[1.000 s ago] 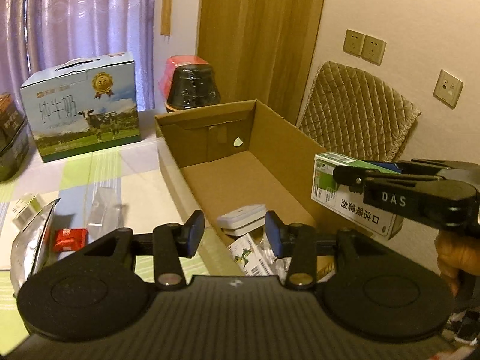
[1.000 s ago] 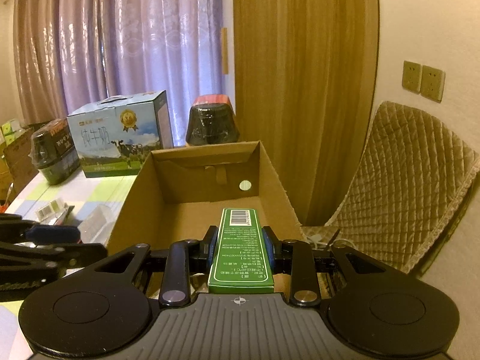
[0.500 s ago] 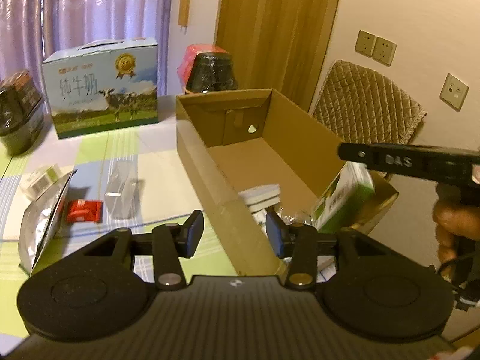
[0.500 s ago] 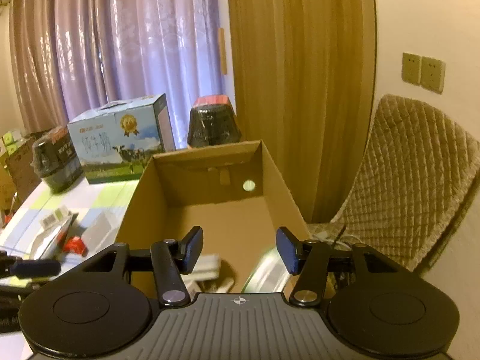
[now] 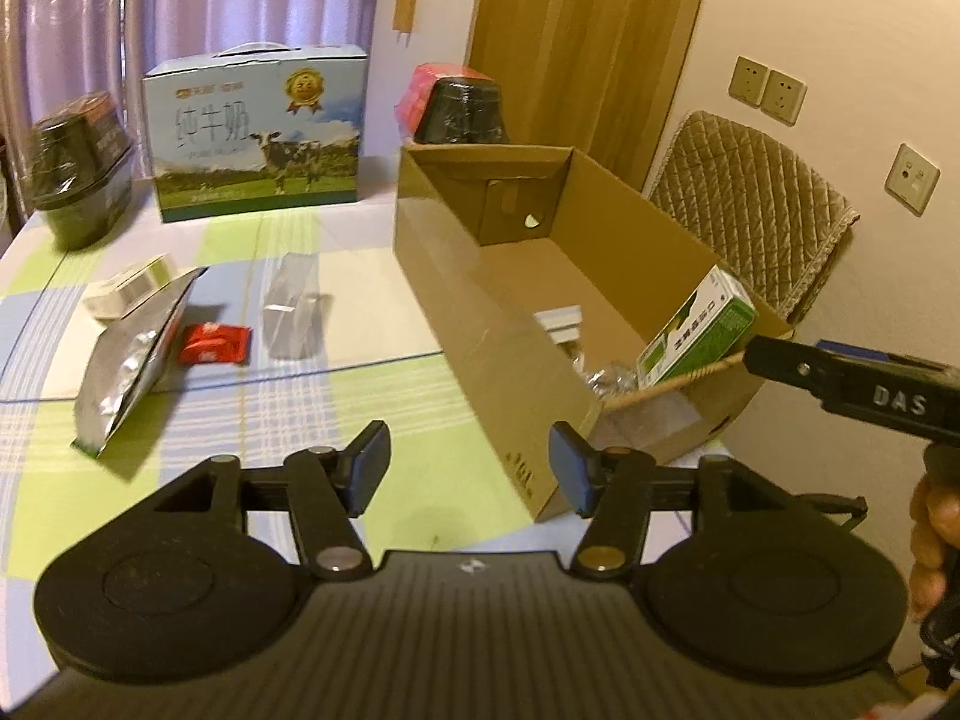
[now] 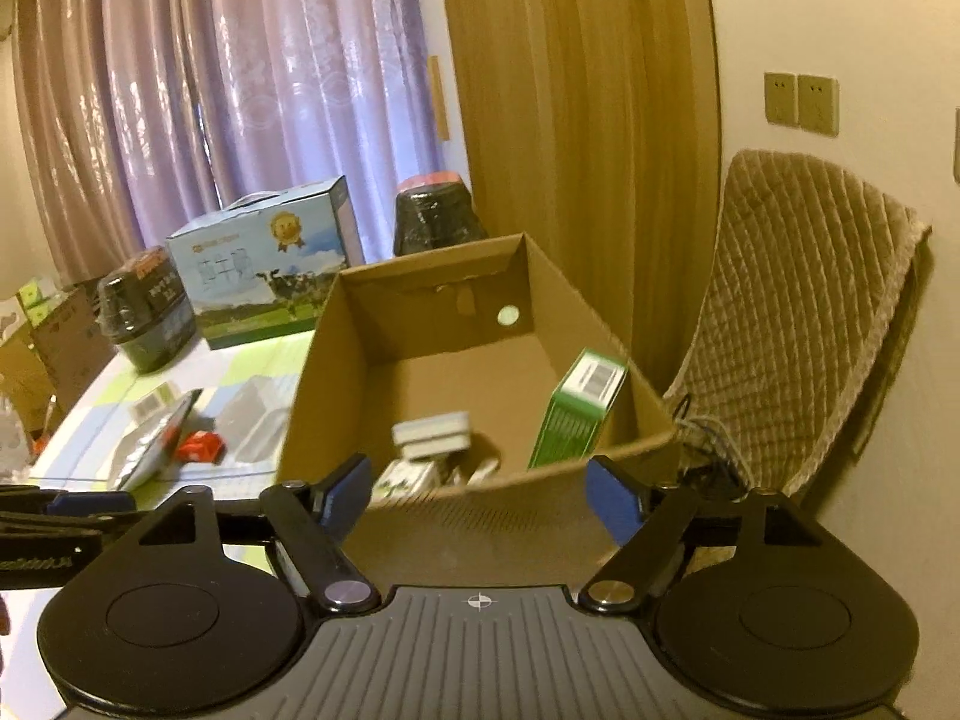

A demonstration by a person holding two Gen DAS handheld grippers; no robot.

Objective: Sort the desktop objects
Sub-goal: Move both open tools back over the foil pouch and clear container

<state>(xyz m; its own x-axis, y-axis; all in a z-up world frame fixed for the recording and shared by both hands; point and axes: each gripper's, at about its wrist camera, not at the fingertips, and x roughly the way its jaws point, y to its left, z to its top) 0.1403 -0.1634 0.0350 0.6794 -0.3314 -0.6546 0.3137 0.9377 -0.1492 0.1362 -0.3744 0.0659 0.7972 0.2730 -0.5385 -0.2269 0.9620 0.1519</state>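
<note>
My left gripper [image 5: 468,468] hangs over the near edge of the table [image 5: 336,420], jaws spread wide with nothing between them. My right gripper [image 6: 480,492] sits just short of the near wall of the cardboard box [image 6: 480,510], jaws also wide apart and empty.

The green carton [image 6: 579,414] is inside the box, tilted, leaning against the right wall with its barcode end up. From the left wrist view the same green carton [image 5: 699,330] shows at the box's right near corner, and the black body of the right gripper reaches in from the right edge of that view, a hand [image 5: 933,534] gripping its handle.

Other things in the box [image 5: 498,324]: a white flat case [image 6: 432,432] on the floor toward the near end, and some small printed packets [image 6: 408,477] just nearer than it, too blurred to read.

On the table left of the box, I see a clear plastic piece [image 5: 291,309], a red packet [image 5: 213,343], a silver foil pouch [image 5: 135,354] and a small white box [image 5: 129,285] partly behind the pouch. They lie near one another, well apart from the box.

Far side: a blue milk carton case [image 5: 258,132] with a cow print, a dark wrapped container [image 5: 75,171] far left, another dark one [image 5: 459,108] behind the box. A quilted chair back [image 6: 798,312] stands to the right by the wall.
</note>
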